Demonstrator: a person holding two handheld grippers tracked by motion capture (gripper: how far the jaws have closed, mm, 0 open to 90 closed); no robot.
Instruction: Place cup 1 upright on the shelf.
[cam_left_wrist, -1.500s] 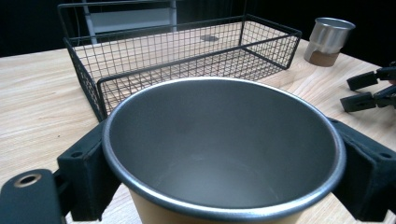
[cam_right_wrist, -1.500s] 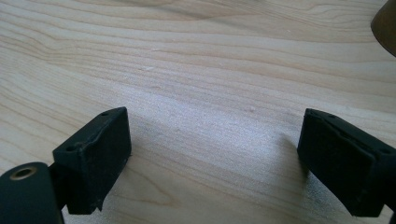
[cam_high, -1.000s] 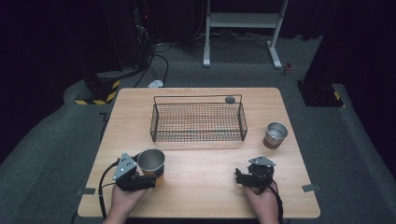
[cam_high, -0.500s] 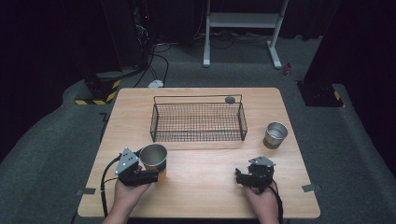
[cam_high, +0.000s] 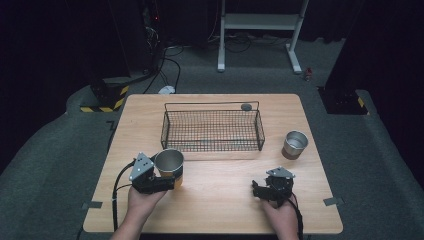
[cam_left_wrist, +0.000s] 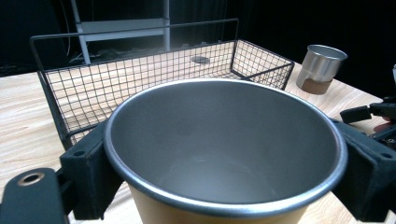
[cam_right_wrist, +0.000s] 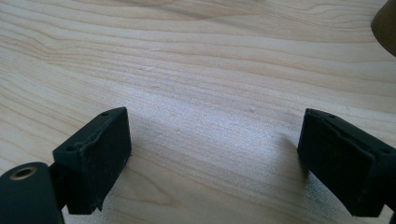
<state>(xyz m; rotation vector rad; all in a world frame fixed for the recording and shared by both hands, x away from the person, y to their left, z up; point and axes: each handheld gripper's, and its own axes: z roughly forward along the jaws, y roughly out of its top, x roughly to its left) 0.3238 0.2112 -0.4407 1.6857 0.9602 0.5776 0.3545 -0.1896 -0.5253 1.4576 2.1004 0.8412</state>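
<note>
Change since the earlier pictures: the left gripper (cam_high: 167, 181) and the cup (cam_high: 169, 166) in it have crept toward the wire basket (cam_high: 212, 131), and the cup now looks raised off the table (cam_high: 220, 200) rather than standing on it. The right gripper (cam_high: 260, 190), the second cup (cam_high: 295, 144) and the basket sit where they were.

Left side, high view: the person's left hand (cam_high: 142, 200) comes in from the near edge and carries the left gripper, whose cable loops back toward the table edge. Its jaws are clamped on the cup, one pad on each side of the wall just under the rim. The cup is at the near left of the table, just in front of the basket's left corner, upright.

The cup (cam_left_wrist: 224, 154), seen from the left gripper view: round metal cup, dull grey inside, thin bright rolled rim, tan band on the outside below the rim. Nothing in it. Rim level.

Centre: black wire basket, long and shallow; a small dark round thing (cam_high: 246, 106) lies behind its far right corner.

Right side: second cup, metal with a brown base, stands right of the basket. The right gripper rests low over bare wood at the near right, jaws spread wide with nothing between them.
</note>
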